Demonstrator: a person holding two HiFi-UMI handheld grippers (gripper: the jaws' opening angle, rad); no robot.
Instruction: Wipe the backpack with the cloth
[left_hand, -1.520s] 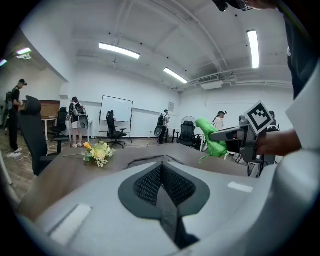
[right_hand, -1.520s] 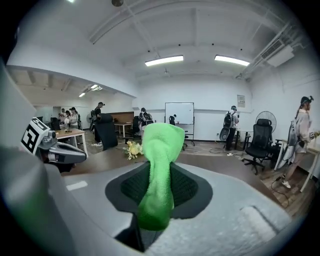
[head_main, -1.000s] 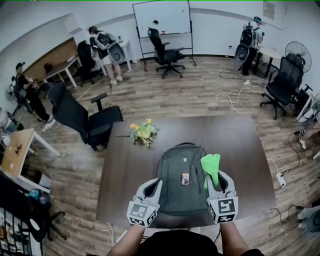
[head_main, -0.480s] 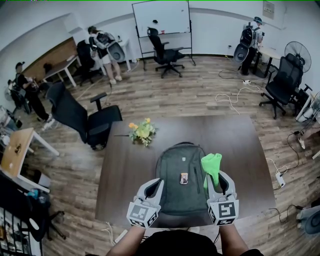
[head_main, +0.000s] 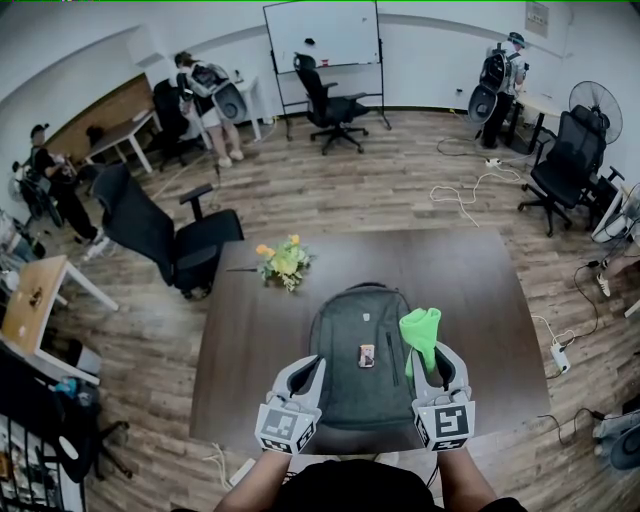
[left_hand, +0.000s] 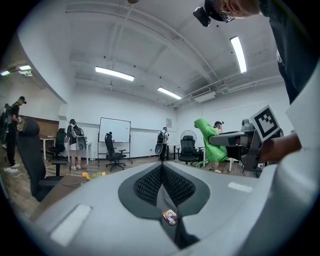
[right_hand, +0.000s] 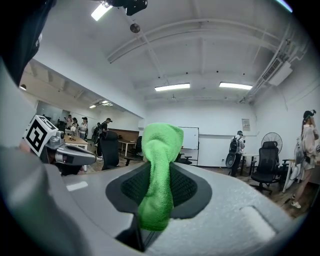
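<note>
A grey backpack (head_main: 358, 330) lies flat on the dark table (head_main: 480, 290), with a small tag (head_main: 367, 356) on its front. My right gripper (head_main: 432, 362) hovers at the backpack's right edge, shut on a bright green cloth (head_main: 421, 333) that sticks up from its jaws. The cloth (right_hand: 160, 150) fills the middle of the right gripper view. My left gripper (head_main: 308, 372) is at the backpack's lower left edge. Its jaws are closed together with nothing held (left_hand: 161, 169). The left gripper view also shows the cloth (left_hand: 211, 147) off to the right.
A bunch of yellow flowers (head_main: 284, 264) lies on the table beyond the backpack's left corner. A black office chair (head_main: 170, 235) stands by the table's left side. Several people, more chairs and a whiteboard (head_main: 323, 36) are farther off. Cables (head_main: 470, 195) trail on the wooden floor.
</note>
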